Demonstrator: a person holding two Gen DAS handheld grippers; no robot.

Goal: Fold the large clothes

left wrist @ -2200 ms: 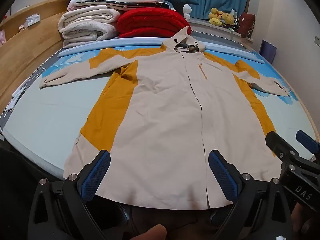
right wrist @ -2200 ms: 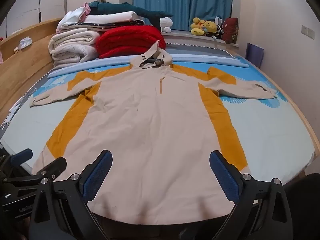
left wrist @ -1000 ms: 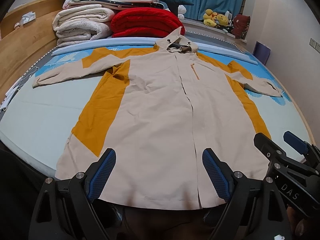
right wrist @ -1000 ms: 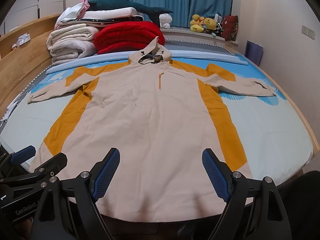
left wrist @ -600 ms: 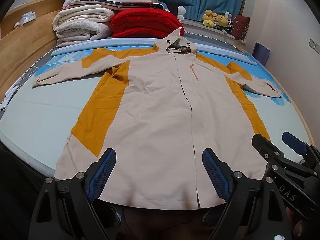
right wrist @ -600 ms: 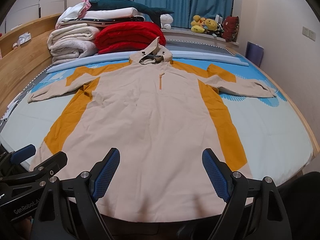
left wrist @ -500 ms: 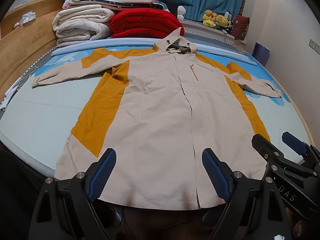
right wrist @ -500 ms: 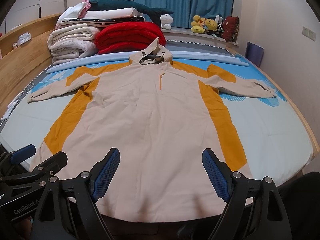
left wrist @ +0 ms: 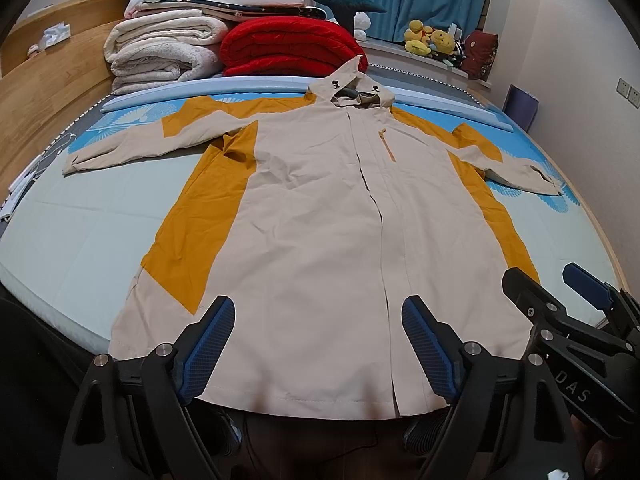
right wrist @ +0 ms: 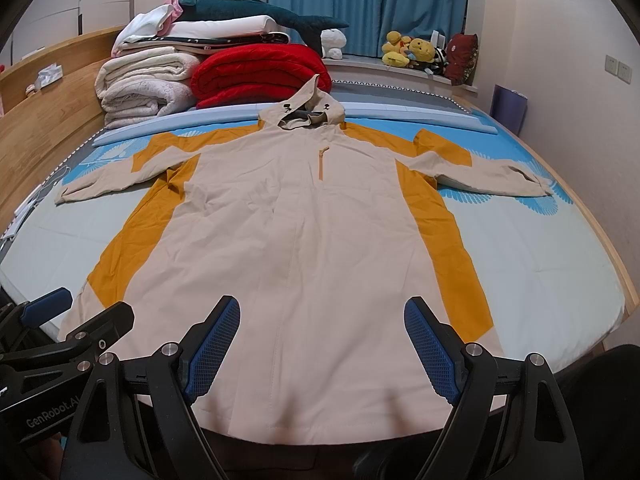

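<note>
Coat point(left wrist: 320, 208) in beige with mustard side panels lies spread flat, front up, across the middle of the bed point(left wrist: 72, 232), its hood point(left wrist: 352, 88) pointing toward the far end and its hem reaching the near edge; both sleeves stretch out sideways, the left sleeve point(left wrist: 124, 148) resting on the pale sheet and the right sleeve point(right wrist: 492, 176) ending near the bed's right edge; a short orange zip point(right wrist: 321, 164) sits on the chest, and a closed front seam runs down the length; the left gripper point(left wrist: 316, 344) hovers above the hem with its blue-padded fingers point(left wrist: 208, 344) spread wide apart and nothing between them; the right gripper point(right wrist: 324, 344) hangs likewise over the hem, jaws wide and clear of the cloth, and it also shows at the right edge of the left wrist view; beyond the hood a long blue bolster point(right wrist: 420, 114) lies across the bed; behind it stand a folded red quilt point(right wrist: 260, 76) and, to its left, a stack of white blankets point(right wrist: 148, 84); plush toys point(right wrist: 408, 54) sit on the sill before blue curtains point(right wrist: 368, 4); a wooden headboard point(right wrist: 52, 104) runs along the left side.
</note>
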